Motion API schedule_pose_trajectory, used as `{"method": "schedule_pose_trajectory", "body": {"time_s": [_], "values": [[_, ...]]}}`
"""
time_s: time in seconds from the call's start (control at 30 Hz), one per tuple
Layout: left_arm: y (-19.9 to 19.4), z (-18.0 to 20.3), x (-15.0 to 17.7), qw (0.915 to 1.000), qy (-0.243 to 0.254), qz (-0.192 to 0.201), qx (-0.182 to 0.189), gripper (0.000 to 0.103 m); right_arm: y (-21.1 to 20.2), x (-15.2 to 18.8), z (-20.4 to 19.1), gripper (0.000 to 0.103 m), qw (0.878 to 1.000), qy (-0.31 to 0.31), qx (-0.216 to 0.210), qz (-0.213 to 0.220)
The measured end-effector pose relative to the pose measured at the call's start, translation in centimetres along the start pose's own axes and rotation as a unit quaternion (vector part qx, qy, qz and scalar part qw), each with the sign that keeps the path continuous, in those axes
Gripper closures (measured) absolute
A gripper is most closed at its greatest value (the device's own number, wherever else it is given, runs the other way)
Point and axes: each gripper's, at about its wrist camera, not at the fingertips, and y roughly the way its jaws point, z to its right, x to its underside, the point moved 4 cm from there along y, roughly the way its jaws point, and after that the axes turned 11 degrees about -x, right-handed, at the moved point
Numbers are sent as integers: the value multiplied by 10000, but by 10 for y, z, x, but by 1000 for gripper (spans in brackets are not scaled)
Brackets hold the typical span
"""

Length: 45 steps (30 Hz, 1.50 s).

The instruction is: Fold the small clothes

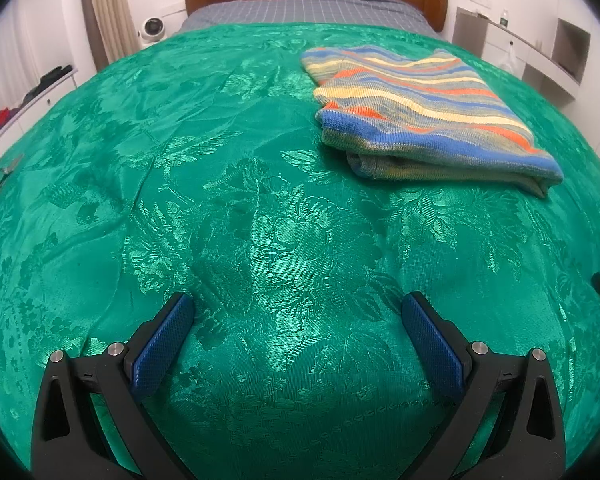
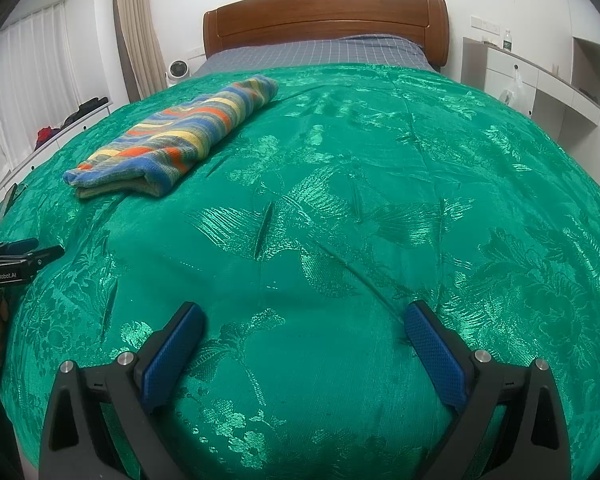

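1. I am seeing one folded knit garment striped in blue, orange, yellow and grey (image 1: 428, 116) lying flat in a neat rectangle on the shiny green floral bedspread (image 1: 228, 208), toward the head of the bed, well apart from both grippers.
2. I am counting one garment and two grippers: my left gripper (image 1: 298, 314) and right gripper (image 2: 304, 322) are both hovering with jaws spread wide, holding nothing.
3. I am reading "GenRobot.AI" on the left gripper's body in the right wrist view.

The folded knitted garment (image 1: 424, 108) is striped blue, orange, yellow and grey. The shiny bedspread (image 1: 220, 220) is emerald green (woven floral pattern).
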Motion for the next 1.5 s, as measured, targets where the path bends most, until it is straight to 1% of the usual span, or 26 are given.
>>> {"method": "schedule_pose_trajectory", "body": {"time_s": [1.5], "values": [[-1,-2,2,10000,16,41,-72,1,-1,2,2,4,10000,-17,13,6]]}}
